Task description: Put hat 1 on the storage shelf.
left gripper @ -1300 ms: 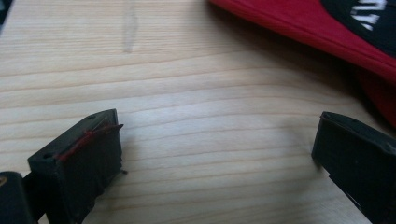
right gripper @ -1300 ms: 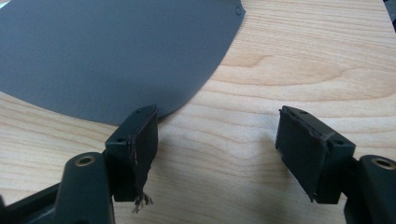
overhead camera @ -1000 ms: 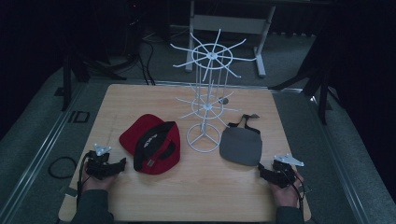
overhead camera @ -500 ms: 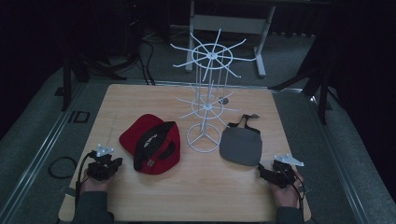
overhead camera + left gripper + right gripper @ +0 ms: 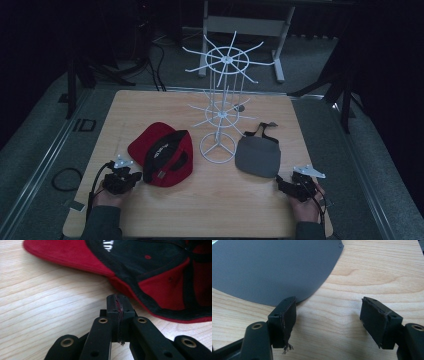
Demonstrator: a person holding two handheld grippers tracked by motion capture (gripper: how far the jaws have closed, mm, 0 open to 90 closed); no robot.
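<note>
1. Wooden table [image 5: 200,215], seen from above; white wire display rack [image 5: 222,107] upright near the middle, round base on the wood.
2. Red and black cap [image 5: 162,152] upside down just left of the rack's base, inner side up.
3. Grey visor [image 5: 258,157] flat just right of the base, black strap toward the far edge.
4. Left gripper [image 5: 132,177] low at the near left, held in a hand [image 5: 107,197], tip just beside the cap's near edge. In the left gripper view, jaws pressed together with nothing between them — red cap rim [image 5: 130,293] right ahead of the tip, whether touching cannot be told.
5. Right gripper [image 5: 328,315] at the near right, jaws wide apart over bare wood — left pad [image 5: 287,315] at the visor's near edge [image 5: 307,295], overlapping it in the right gripper view; contact unclear.
</note>
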